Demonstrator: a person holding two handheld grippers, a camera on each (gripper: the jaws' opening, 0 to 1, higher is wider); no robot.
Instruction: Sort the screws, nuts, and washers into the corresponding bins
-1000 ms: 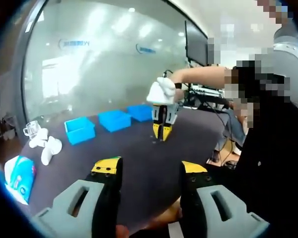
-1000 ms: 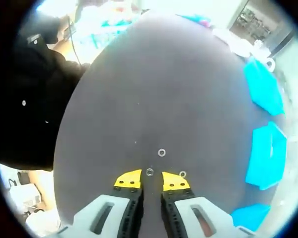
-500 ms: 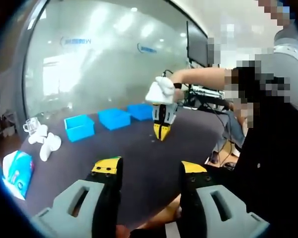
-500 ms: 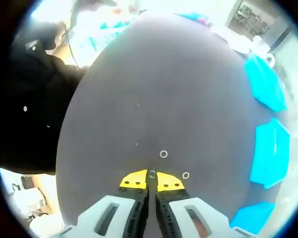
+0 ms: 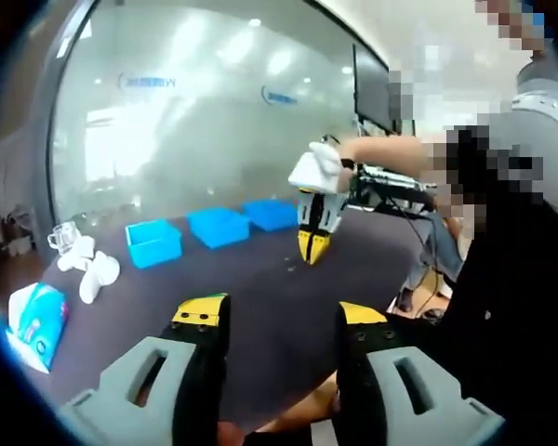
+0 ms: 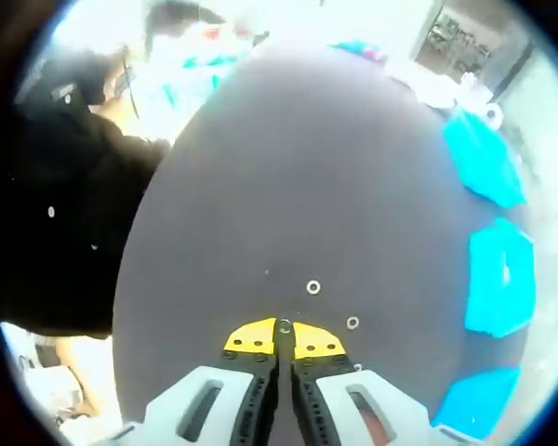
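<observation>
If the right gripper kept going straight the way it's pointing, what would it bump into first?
Most likely the dark table. The right gripper points down at it, shut on a small ring. Another ring lies just ahead, slightly to the side, so it may be missed; depth is hard to judge.

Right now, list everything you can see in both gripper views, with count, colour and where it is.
Table: one, dark grey, under everything.
Bins: three, blue, in a row along the table's far side in the left gripper view.
Loose washers: two, silver, on the table just ahead of the right gripper.
Held washer: one, silver, pinched at the right gripper's tips.
Tissue pack: one, blue and white, near the table's edge.
White items: a small cluster, beside the bins.
Monitor: one, black, behind the table.
Left gripper: yellow-tipped, open.
Right gripper: yellow-tipped, shut.
</observation>
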